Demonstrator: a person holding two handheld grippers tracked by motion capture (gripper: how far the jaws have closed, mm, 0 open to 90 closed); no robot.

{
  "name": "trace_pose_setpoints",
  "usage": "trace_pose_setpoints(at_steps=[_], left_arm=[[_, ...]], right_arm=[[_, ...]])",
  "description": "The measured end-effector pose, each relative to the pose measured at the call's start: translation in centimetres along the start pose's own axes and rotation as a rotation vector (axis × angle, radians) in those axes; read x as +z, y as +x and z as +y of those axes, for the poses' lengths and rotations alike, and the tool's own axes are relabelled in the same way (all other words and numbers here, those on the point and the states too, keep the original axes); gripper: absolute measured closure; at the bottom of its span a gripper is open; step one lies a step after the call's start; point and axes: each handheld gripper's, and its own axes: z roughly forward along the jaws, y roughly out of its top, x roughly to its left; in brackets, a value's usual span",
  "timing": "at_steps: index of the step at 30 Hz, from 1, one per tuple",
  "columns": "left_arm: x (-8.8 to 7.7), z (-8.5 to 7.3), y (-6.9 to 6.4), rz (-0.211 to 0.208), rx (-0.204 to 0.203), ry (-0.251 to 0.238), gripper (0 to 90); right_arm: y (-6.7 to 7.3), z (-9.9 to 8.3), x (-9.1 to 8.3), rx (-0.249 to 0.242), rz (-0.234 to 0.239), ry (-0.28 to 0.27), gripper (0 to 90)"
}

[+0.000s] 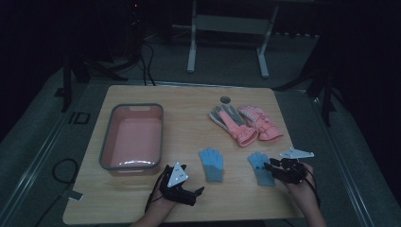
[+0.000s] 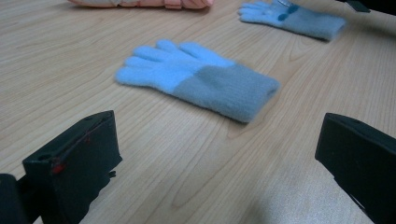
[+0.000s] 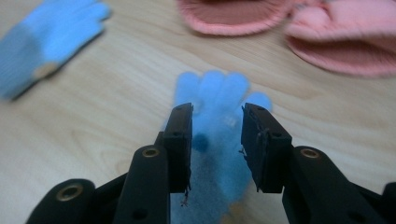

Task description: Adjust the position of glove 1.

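Note:
Two blue knit gloves with grey cuffs lie flat near the table's front. My left gripper [image 1: 191,180] [image 2: 217,140] hovers low, jaws spread wide and empty, just left of the left blue glove [image 1: 211,164] [image 2: 196,77], whose cuff points toward it. My right gripper [image 1: 268,168] [image 3: 215,116] is over the right blue glove [image 1: 258,162] [image 3: 212,93]. Its jaws stand a little apart on either side of the glove's palm, and the glove still lies flat. The left blue glove also shows in the right gripper view [image 3: 46,37].
A pink tub [image 1: 106,142] with a grey rim stands at the left, close to my left hand. A pair of pink and grey gloves [image 1: 239,124] [image 3: 299,28] lies behind the blue ones. A small round disc [image 1: 225,100] sits near the far edge.

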Motion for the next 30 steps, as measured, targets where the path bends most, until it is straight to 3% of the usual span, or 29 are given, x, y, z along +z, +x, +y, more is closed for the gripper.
trace_pose_setpoints(at_steps=[1, 2, 5, 8, 12, 15, 19, 26, 30], left_arm=[[0.0, 0.0, 0.0, 0.0, -0.005, 0.0, 0.0], [0.0, 0.0, 0.0, 0.0, -0.005, 0.001, 0.0], [0.0, 0.0, 0.0, -0.003, -0.004, 0.001, 0.0], [0.0, 0.0, 0.0, -0.002, 0.001, 0.0, 0.0], [0.0, 0.0, 0.0, -0.004, 0.002, -0.001, 0.0], [0.0, 0.0, 0.0, -0.005, 0.002, 0.0, 0.0], [0.0, 0.0, 0.0, -0.006, 0.0, 0.0, 0.0], [0.0, 0.0, 0.0, -0.003, 0.001, 0.001, 0.0], [0.0, 0.0, -0.1, -0.003, 0.003, 0.0, 0.0]], right_arm=[[-0.7, 0.0, -0.1, -0.054, 0.06, 0.008, 64.3], [-0.8, 0.0, 0.0, -0.059, 0.08, 0.013, 64.2], [-0.8, -0.1, 0.6, -0.092, 0.114, 0.039, 63.9], [-0.4, -0.5, 1.5, -0.12, 0.114, 0.066, 63.2], [-0.1, -1.2, 2.5, -0.137, 0.09, 0.1, 63.7], [-0.1, -1.6, 2.4, -0.112, 0.087, 0.076, 66.9], [0.2, -2.2, 2.4, -0.084, 0.065, 0.031, 80.5], [1.3, -2.0, 2.5, -0.012, -0.029, 0.032, 85.9], [1.7, -1.3, 2.0, 0.004, -0.074, 0.031, 86.3]])
